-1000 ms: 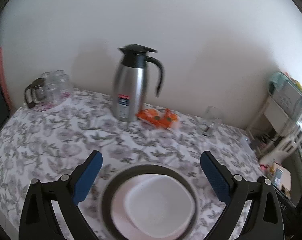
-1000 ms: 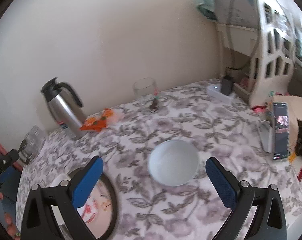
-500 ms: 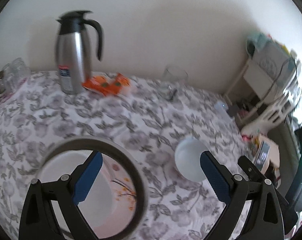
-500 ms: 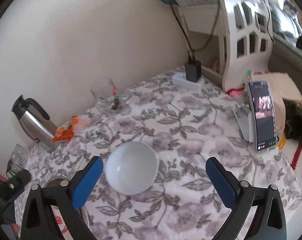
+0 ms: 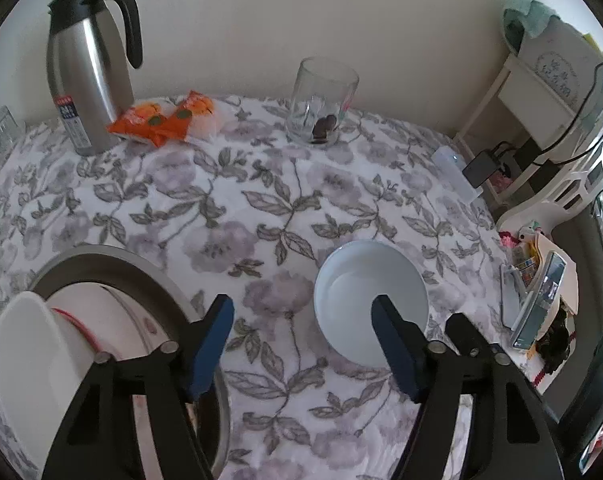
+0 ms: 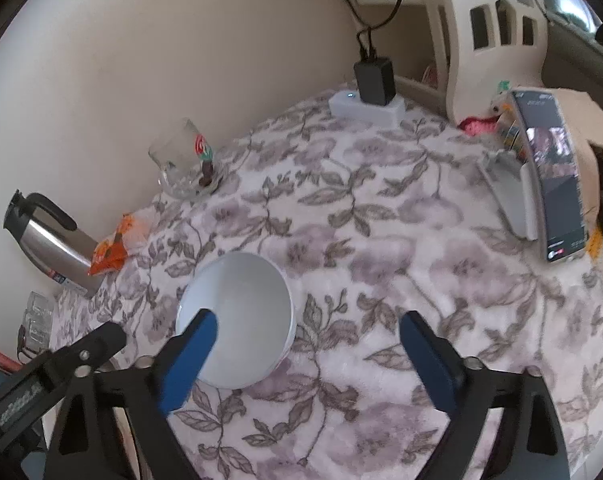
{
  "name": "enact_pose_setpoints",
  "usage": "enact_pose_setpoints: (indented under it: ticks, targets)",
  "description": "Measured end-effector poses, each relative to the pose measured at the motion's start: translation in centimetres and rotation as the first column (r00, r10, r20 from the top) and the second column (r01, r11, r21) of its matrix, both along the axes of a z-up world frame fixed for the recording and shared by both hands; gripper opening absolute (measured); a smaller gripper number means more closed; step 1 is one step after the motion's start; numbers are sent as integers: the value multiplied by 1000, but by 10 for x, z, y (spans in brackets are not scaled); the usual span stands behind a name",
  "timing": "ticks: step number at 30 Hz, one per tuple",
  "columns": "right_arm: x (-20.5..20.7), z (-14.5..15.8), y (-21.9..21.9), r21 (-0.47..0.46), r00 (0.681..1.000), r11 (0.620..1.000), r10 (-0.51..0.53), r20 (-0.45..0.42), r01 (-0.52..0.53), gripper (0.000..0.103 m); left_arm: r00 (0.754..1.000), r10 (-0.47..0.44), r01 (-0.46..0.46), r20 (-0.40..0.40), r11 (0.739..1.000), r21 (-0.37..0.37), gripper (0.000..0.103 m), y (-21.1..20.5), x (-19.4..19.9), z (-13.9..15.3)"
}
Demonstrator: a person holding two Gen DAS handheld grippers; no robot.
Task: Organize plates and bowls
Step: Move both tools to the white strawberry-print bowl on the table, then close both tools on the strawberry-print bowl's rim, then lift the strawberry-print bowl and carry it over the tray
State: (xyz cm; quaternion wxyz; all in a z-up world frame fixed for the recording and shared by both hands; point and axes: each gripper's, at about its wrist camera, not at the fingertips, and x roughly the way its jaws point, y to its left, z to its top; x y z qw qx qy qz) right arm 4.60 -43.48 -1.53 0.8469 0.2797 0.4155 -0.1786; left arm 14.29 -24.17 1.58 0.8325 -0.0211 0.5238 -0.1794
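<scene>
White bowl (image 5: 371, 300) sits upright on the floral counter (image 5: 261, 200), empty, roughly mid-counter. Left tool (image 5: 303, 332) is released, jaws wide; one pad overlaps the bowl's near rim in view, contact can't tell. Right tool (image 6: 309, 344) is also released, left pad over the bowl (image 6: 235, 316), not gripping. Dark-rimmed plate (image 5: 113, 268) lies at the left with a white dish (image 5: 25, 360) on it, well apart from the bowl.

Risks: both tools crowd the same bowl, so they could collide. A thin-rim pinch may slip or tip the bowl. Cloth looks soft, so a push could drag it and wobble the glass (image 5: 321, 102) or flask (image 5: 89, 64).
</scene>
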Motion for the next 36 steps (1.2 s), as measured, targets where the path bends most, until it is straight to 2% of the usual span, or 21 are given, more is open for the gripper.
enact_pose_setpoints:
  ticks: [4,8,11,14,18,22,29,32,33,36]
  targets:
    - [7,-8,4,10,1000,1000,20,-12,-20,82,1000,-5,5,-27,1000,11,58,-7,5,-16]
    - [14,-16,5,23,999,1000,21,-25,-20,81,998,9,-8,-66,1000,9,51,-8,11,-29]
    - [19,-23,5,25,999,999,25,-45,-24,73,997,7,-6,-78,1000,8,43,-11,15,-36]
    - [22,-29,3,30,998,999,19,-58,-18,69,997,7,-6,-79,1000,14,39,-16,18,-41]
    - [28,-37,4,28,997,999,27,-73,-25,55,996,6,-4,-86,1000,20,35,-21,23,-49]
    - [33,-46,2,36,995,999,28,-91,-25,48,996,3,0,-94,1000,26,25,-25,27,-60]
    - [37,-56,-3,63,995,997,41,-91,-36,30,993,-13,14,-113,1000,7,11,-31,32,-76]
    - [38,-57,-2,82,996,996,53,-74,-47,21,993,-28,28,-118,1000,-4,7,-34,31,-80]
    - [38,-56,-1,88,996,995,60,-67,-54,13,993,-33,32,-114,999,-9,7,-35,31,-80]
    - [40,-53,2,87,995,994,71,-66,-65,10,993,-37,35,-111,999,-25,6,-33,31,-78]
